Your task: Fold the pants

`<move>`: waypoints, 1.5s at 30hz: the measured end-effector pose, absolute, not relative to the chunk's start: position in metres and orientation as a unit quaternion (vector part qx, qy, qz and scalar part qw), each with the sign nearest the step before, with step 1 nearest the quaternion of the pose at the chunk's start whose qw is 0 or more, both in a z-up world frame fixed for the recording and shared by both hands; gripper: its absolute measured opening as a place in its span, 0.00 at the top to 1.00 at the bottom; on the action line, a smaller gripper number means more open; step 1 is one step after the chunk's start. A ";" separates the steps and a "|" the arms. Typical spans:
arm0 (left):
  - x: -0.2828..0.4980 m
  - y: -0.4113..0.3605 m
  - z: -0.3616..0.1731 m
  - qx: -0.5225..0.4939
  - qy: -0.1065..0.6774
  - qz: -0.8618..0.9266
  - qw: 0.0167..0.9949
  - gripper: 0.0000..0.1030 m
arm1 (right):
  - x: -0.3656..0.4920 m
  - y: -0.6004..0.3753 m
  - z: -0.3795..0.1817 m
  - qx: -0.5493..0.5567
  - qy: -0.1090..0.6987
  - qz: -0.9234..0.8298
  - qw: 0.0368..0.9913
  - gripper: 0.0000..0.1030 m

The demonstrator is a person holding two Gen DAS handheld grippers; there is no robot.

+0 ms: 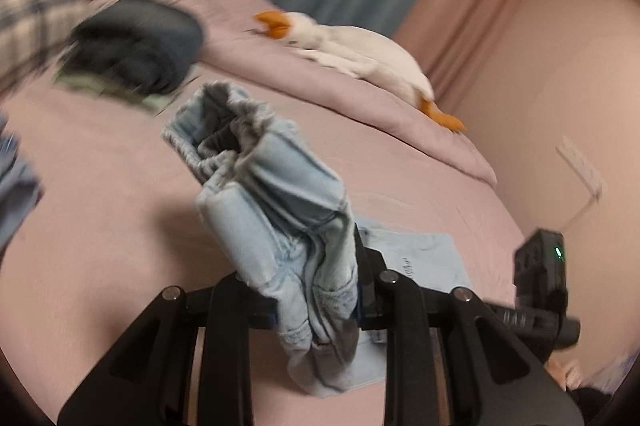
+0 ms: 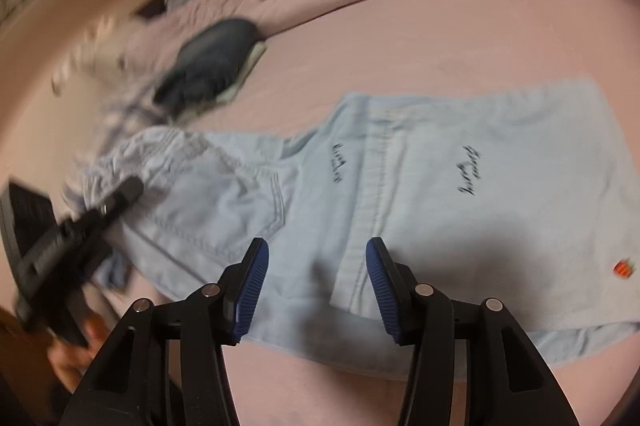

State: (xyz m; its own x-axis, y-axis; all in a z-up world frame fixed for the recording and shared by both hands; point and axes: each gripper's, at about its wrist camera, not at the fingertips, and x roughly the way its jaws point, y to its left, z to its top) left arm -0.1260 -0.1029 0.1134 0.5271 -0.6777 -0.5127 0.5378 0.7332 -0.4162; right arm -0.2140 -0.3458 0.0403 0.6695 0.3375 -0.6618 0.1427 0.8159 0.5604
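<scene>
Light blue denim pants (image 2: 440, 185) lie spread on the pink bed sheet (image 2: 400, 37), legs flat to the right, with dark script print on each leg. My right gripper (image 2: 316, 266) hovers just above the fabric, open, its blue pads (image 2: 252, 286) holding nothing. At the left of that view my left gripper (image 2: 120, 195) clamps the bunched waistband end. In the left wrist view my left gripper (image 1: 316, 290) is shut on a thick fold of the pants (image 1: 272, 193), which rises off the bed with the elastic waistband uppermost. The fabric hides its fingertips.
A dark blue folded garment (image 1: 136, 41) sits on a greenish cloth further back on the bed. A white goose plush (image 1: 360, 53) lies on the lilac quilt (image 1: 248, 49). Plaid fabric (image 1: 28, 13) is at the far left. Curtains and a pink wall bound the far side.
</scene>
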 end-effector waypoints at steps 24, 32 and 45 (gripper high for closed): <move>-0.178 -0.160 0.057 0.031 0.417 -0.414 0.808 0.40 | -0.231 -0.411 -0.003 0.537 0.356 0.077 0.761 0.26; -0.161 -0.117 0.049 -0.030 0.443 -0.352 0.824 0.40 | -0.229 -0.389 0.035 0.353 0.392 0.020 0.849 0.64; -0.145 -0.172 0.053 -0.002 0.448 -0.380 0.810 0.40 | -0.253 -0.463 0.012 0.394 0.371 -0.071 0.838 0.64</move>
